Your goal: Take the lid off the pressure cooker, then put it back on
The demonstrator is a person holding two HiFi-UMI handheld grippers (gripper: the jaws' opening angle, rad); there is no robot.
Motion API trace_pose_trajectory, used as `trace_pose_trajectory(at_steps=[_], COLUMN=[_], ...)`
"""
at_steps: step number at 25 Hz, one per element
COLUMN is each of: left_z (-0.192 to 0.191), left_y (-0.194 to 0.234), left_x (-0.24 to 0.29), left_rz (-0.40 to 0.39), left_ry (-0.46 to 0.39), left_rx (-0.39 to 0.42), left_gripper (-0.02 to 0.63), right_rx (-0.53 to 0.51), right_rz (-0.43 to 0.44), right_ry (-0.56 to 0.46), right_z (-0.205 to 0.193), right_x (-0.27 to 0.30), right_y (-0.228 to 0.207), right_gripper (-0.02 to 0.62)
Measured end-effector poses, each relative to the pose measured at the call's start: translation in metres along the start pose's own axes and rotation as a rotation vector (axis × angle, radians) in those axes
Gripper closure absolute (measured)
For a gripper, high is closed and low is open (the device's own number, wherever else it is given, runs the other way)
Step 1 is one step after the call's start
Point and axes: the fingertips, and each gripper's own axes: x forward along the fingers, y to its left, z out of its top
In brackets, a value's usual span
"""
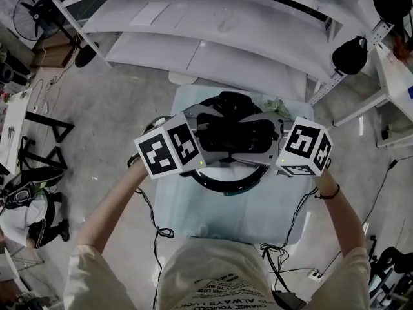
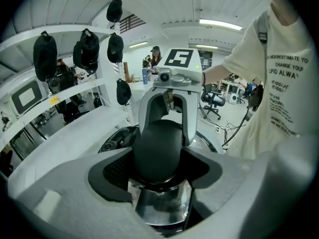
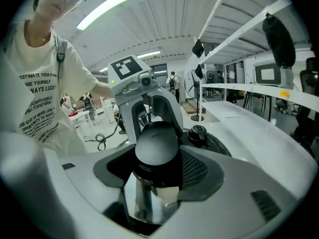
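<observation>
Clamping the black lid handle [image 1: 235, 134] from both ends: left gripper [image 1: 205, 141], right gripper [image 1: 270, 141]. Lifted or seated on pressure cooker [image 1: 226, 185], unclear.

Left arm: bare left forearm [image 1: 113, 205] reaches forward and inward from the lower left.
Right arm: bare right forearm [image 1: 345, 221] reaches forward and inward from the lower right, with a dark band at the wrist.
Left gripper [image 2: 158, 168]: tipped downward, jaws closed on one end of the black lid handle [image 1: 235, 134].
Right gripper [image 3: 157, 168]: tipped downward, jaws closed on the other end.
Facing: the two grippers point at each other, nose to nose, marker cubes outermost.
</observation>
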Motion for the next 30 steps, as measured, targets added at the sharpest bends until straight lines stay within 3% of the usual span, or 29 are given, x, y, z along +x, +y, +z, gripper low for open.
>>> trace_pose_trajectory(at_steps=[18, 30], left_z=[-0.016, -0.019], left_y=[0.0, -0.002], left_x=[0.016, 0.018], left_rz=[-0.032, -0.022], left_ry=[0.009, 0.006], left_rx=[-0.054, -0.042], left_gripper=[0.301, 0.3], right_rx=[0.039, 0.026], right_rz=[0.042, 0.039], right_ry=[0.033, 0.039], right_z=[-0.018, -0.022], right_x=[0.011, 0.014], right_y=[-0.004, -0.003], right_gripper=[0.325, 0.325])
